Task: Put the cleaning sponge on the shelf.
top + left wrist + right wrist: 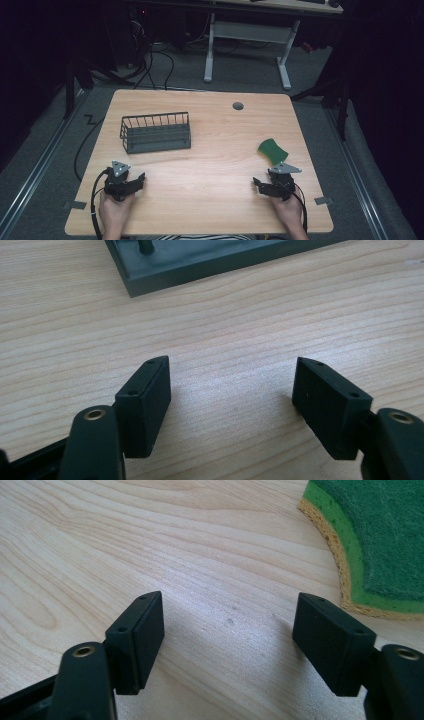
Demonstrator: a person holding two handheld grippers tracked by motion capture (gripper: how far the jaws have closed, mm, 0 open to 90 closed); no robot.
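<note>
A grey wire rack (pixel 155 132) stands on the wooden table (pixel 215 125), left of centre; its base corner (pixel 165 265) fills the top of the left gripper view. A green scouring sponge (pixel 272 150) with a yellow underside lies at the right, and its edge (pixel 380 545) reaches into the upper right of the right gripper view. My left gripper (pixel 131 181) rests near the front left edge, open, with bare wood between its jaws (pixel 231 390). My right gripper (pixel 264 184) sits near the front right, just below the sponge, open and holding nothing (pixel 227 625).
A round cable hole (pixel 238 106) is set in the table's far side. Beyond the table stand a white desk frame (pixel 247 45) and loose cables (pixel 150 60) on the floor. A grey tape tab (pixel 324 201) marks the front right corner.
</note>
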